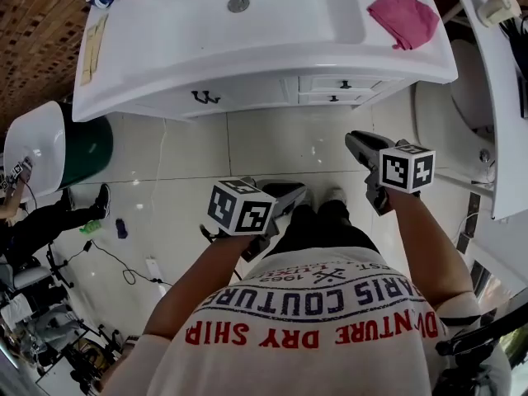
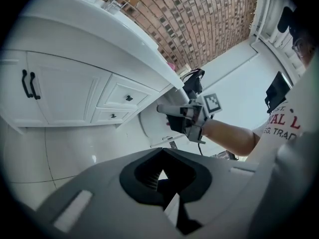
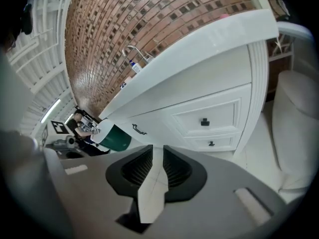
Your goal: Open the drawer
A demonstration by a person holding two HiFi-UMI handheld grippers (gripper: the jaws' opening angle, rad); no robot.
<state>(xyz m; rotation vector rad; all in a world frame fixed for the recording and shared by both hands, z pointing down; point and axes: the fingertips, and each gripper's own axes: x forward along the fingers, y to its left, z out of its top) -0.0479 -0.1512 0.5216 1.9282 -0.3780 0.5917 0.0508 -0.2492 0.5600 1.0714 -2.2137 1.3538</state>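
The white vanity has two small drawers at its right end, an upper drawer and a lower drawer, each with a dark knob. Both are closed. In the right gripper view the upper drawer and lower drawer lie ahead and to the right of my right gripper. Its jaws stand a little apart with nothing between them. That right gripper hovers over the floor, short of the drawers. My left gripper hangs lower and to the left, empty, its jaws together.
Double cabinet doors with dark handles sit left of the drawers. A pink cloth lies on the countertop. A green-and-white tub stands at the left, a white fixture at the right. A seated person and cables are at far left.
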